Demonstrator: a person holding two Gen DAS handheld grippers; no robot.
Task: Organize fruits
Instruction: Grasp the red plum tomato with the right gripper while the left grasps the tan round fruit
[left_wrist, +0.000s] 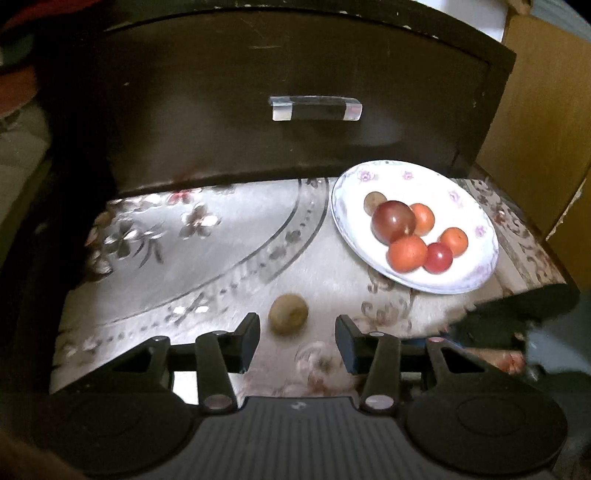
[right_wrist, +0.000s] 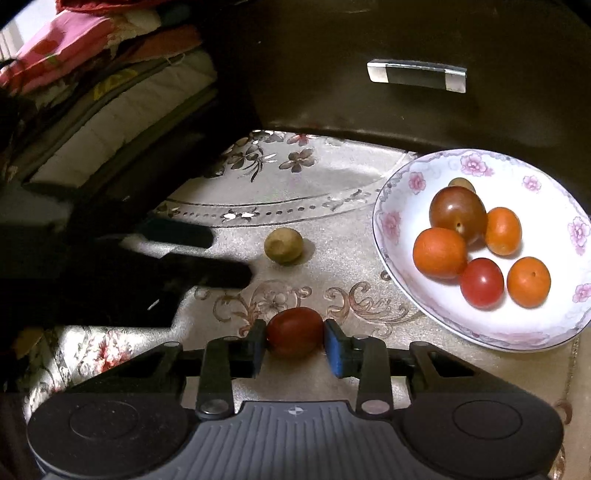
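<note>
Right claw (right_wrist: 294, 341) clamped on red tomato (right_wrist: 294, 331), low over tabletop (right_wrist: 332, 266) near front edge; long axis spans pads. Plate (right_wrist: 406, 295) toward back-right corner, ahead-right of claw, near. Left claw (left_wrist: 297, 341) apart, empty; brown fruit (left_wrist: 288, 314) just ahead between fingers, on tabletop.

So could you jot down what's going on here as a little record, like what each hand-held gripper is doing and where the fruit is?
left hand-held gripper: open, just short of the brownish fruit
right hand-held gripper: shut on a red fruit
plate: white with pink flowers, on the patterned cloth
fruit on plate: six, orange, red and dark
fruit off plate: brownish one on the cloth, red one in the right hand-held gripper
</note>
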